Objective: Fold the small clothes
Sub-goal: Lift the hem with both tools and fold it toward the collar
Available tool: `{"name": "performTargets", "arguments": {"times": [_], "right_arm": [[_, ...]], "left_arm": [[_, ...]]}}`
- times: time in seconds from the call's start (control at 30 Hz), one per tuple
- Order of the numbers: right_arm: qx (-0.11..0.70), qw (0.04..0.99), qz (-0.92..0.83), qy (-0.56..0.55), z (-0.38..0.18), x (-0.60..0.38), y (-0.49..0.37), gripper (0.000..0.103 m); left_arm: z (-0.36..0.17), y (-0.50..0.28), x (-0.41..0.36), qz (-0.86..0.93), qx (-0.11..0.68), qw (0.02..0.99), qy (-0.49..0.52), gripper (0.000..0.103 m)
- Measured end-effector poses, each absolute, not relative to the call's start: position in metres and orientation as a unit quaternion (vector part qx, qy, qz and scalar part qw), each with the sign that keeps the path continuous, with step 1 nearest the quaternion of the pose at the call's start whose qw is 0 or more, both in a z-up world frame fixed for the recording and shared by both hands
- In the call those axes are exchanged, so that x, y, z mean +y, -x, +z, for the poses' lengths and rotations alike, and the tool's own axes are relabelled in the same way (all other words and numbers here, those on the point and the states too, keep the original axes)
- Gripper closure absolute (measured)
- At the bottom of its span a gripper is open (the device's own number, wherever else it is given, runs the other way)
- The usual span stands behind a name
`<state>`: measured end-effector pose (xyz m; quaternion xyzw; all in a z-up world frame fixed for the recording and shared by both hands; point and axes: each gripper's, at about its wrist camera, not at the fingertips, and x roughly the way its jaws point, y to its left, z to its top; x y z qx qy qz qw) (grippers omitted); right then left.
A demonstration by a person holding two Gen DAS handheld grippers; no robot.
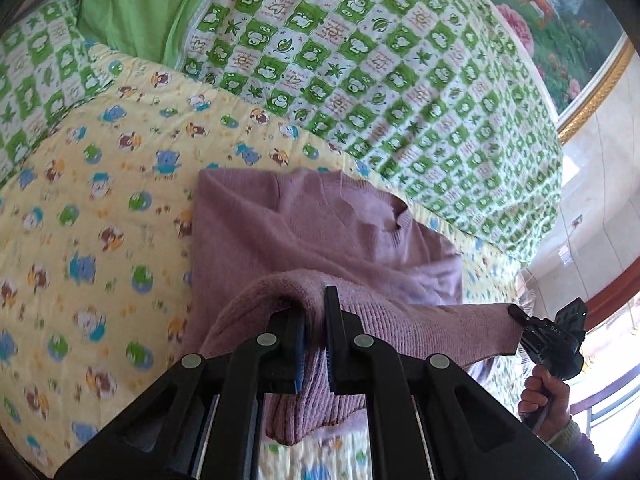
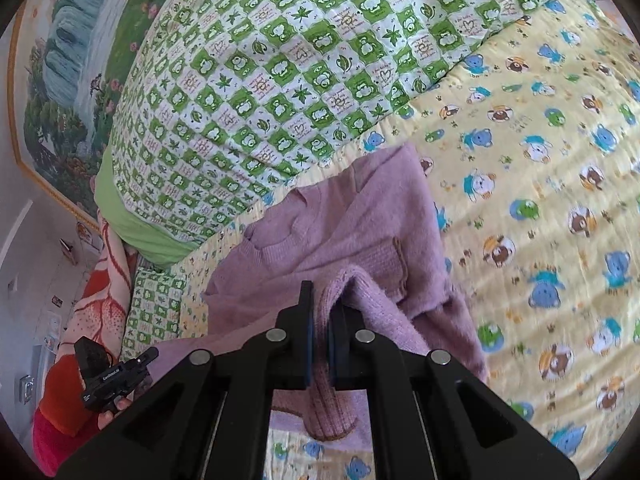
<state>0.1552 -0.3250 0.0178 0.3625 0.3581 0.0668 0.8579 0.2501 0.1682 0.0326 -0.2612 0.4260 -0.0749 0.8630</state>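
A small mauve knitted sweater [image 1: 304, 224] lies on the yellow cartoon-print sheet [image 1: 80, 220], its upper part flat. My left gripper [image 1: 314, 312] is shut on the sweater's ribbed hem, which bunches over the fingers and hangs below them. In the right wrist view my right gripper [image 2: 322, 304] is shut on another part of the same ribbed hem of the sweater [image 2: 340, 224]. The hem is lifted and stretched between the two grippers. The right gripper [image 1: 516, 314] also shows at the right of the left wrist view, pinching the hem's corner. The left gripper [image 2: 150, 356] appears at the lower left of the right wrist view.
A green-and-white patchwork quilt [image 1: 380, 60] is heaped along the far side of the bed, with a plain green pillow [image 1: 136, 4] beside it. A framed landscape picture [image 2: 60, 80] hangs on the wall behind. A hand [image 1: 544, 396] holds the right gripper's handle.
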Motion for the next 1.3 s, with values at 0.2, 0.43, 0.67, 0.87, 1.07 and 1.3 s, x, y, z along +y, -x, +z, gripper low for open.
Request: {"name": "performTargets", "arguments": {"times": [0.2,0.43,0.67,0.87,1.07,1.3], "right_arm": [[0.365,0.859,0.064,-0.354,0.010,-0.335,-0.216,0.097],[0.382,0.853,0.055,-0.351,-0.013,-0.347,-0.265,0.097],[0.390,0.849,0.047,-0.352,-0.032,-0.358,-0.298,0.097],[0.402,0.846,0.039,-0.347,-0.050,-0.362,-0.320,0.097],[0.416,0.825,0.040,-0.381,-0.060,-0.368,-0.330,0.094],[0.390,0.826,0.025,-0.406,-0.036,-0.382,-0.318,0.041]], "left_arm": [[0.019,-0.313,0.172,-0.063,0.431,0.860,0.266,0.097],[-0.005,-0.370,0.176,-0.048,0.445,0.854,0.265,0.097],[-0.029,-0.406,0.178,-0.036,0.455,0.850,0.264,0.097],[-0.046,-0.420,0.183,-0.022,0.465,0.844,0.265,0.096],[-0.048,-0.422,0.189,-0.017,0.476,0.835,0.275,0.090],[-0.008,-0.399,0.189,-0.001,0.457,0.858,0.233,0.051]]}}
